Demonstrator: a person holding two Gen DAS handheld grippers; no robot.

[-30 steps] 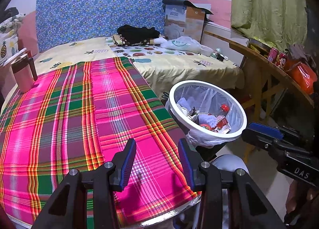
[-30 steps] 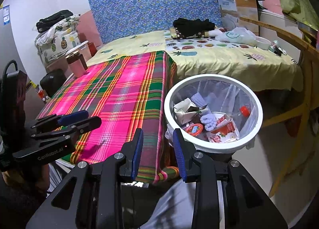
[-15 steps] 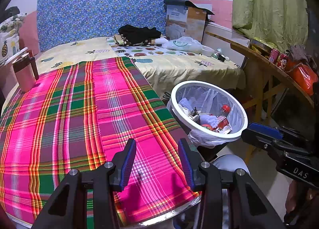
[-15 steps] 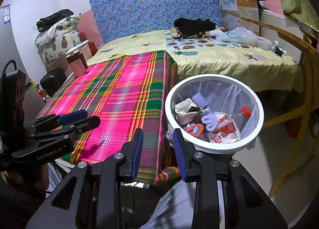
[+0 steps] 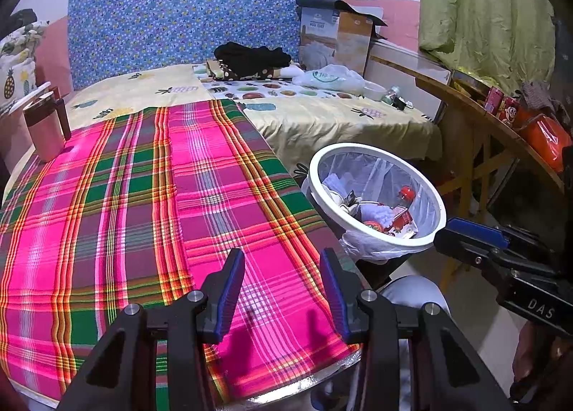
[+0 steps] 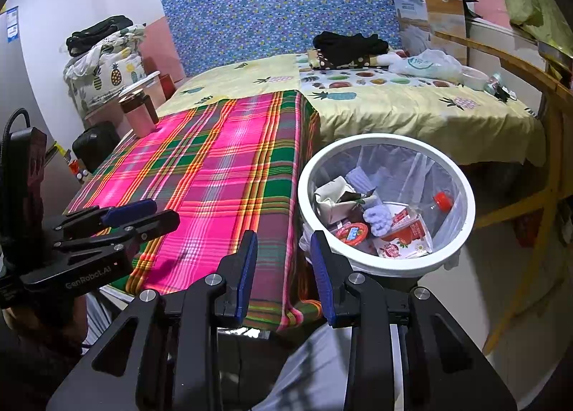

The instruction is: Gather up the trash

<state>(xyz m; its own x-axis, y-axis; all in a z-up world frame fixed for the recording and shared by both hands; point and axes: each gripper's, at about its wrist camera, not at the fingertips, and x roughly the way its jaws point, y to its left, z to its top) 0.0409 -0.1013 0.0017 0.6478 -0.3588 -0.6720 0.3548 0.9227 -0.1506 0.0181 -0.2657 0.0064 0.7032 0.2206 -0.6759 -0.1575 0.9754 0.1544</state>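
A white trash bin [image 5: 376, 237] [image 6: 465, 174] with a clear liner stands at the right edge of the plaid-covered table [image 5: 143, 196] [image 6: 215, 167]. It holds several pieces of trash: a red-capped plastic bottle [image 6: 435, 205], a red carton [image 6: 406, 232], a round red lid [image 6: 351, 233] and crumpled paper [image 6: 333, 198]. My left gripper [image 5: 281, 285] is open and empty above the table's near edge. My right gripper [image 6: 283, 267] is open and empty, just left of the bin's near rim. Each gripper shows in the other's view [image 5: 476, 244] [image 6: 139, 217].
A pink lidded cup [image 5: 44, 128] [image 6: 138, 114] stands at the table's far left. Behind is a bed [image 5: 322, 114] with black clothes [image 5: 250, 54], a plastic bag [image 5: 329, 78] and a cardboard box [image 5: 336, 38]. A wooden table [image 5: 501, 139] with red items is on the right.
Both views have shifted only slightly; the grippers stay open and empty, and the bin and its contents have not moved.
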